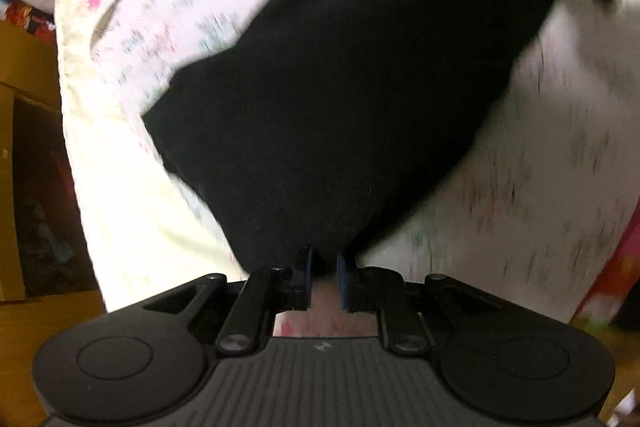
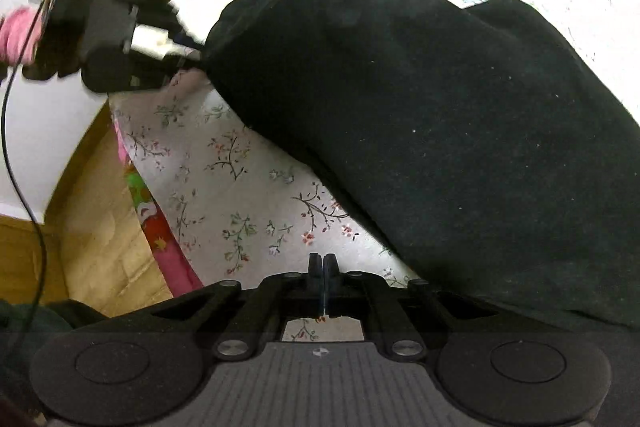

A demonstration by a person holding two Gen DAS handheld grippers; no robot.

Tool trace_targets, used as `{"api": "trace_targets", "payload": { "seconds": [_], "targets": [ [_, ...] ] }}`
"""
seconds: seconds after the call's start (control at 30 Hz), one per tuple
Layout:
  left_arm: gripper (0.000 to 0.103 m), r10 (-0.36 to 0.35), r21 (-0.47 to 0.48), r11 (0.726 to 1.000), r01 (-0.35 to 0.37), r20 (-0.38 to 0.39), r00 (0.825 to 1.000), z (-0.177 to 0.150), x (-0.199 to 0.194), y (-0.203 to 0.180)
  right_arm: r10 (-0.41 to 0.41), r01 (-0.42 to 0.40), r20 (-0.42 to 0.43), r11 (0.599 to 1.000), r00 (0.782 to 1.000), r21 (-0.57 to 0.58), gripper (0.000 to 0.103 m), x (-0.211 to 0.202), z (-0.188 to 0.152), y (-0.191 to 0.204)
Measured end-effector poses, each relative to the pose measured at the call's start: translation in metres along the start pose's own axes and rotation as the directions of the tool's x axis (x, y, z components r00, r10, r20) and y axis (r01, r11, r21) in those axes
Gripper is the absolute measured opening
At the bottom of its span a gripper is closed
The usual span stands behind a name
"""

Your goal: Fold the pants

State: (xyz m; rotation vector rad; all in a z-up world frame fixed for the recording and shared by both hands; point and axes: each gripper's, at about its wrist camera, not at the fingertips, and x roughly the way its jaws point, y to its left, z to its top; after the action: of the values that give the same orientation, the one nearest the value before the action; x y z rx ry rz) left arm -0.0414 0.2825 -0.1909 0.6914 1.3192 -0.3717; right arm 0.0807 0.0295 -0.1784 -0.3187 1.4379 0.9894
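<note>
Right wrist: right gripper (image 2: 323,261) closed (empty) beside black pants (image 2: 440,131).

The pants (image 2: 460,131) are plain black — no pattern, only pale lint specks. The sheet (image 2: 240,195) beneath is white, printed with small floral sprigs: dark stems, green leaves, red and pink blossoms. At its 8 o'clock edge runs a hot-pink border (image 2: 176,259) with green, red and yellow figures. The tongs (image 2: 323,269) are black — blue pads (image 1: 342,277) show on the left pair.
</note>
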Motion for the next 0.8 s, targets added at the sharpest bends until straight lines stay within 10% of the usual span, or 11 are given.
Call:
{"api": "trace_targets", "payload": {
  "seconds": [0.5, 0.7, 0.8],
  "targets": [
    [0.026, -0.017, -0.165, 0.985, 0.051, 0.204, 0.979, 0.056, -0.034, 0.007, -0.259, 0.252, 0.158, 0.966, 0.953, 0.061, 0.011, -0.034, 0.002, -0.055],
    [0.031, -0.012, -0.167, 0.986, 0.003, -0.057, 0.998, 0.031, 0.016, 0.007, -0.289, 0.285, 0.001, 0.946, 0.957, 0.155, 0.01, -0.014, -0.035, -0.078],
    [0.031, -0.022, -0.21, 0.978, 0.011, -0.048, 0.999, 0.032, 0.006, 0.009, -0.293, 0.289, -0.008, 0.937, 0.956, 0.194, 0.01, -0.023, -0.045, -0.084]
  ]
}}
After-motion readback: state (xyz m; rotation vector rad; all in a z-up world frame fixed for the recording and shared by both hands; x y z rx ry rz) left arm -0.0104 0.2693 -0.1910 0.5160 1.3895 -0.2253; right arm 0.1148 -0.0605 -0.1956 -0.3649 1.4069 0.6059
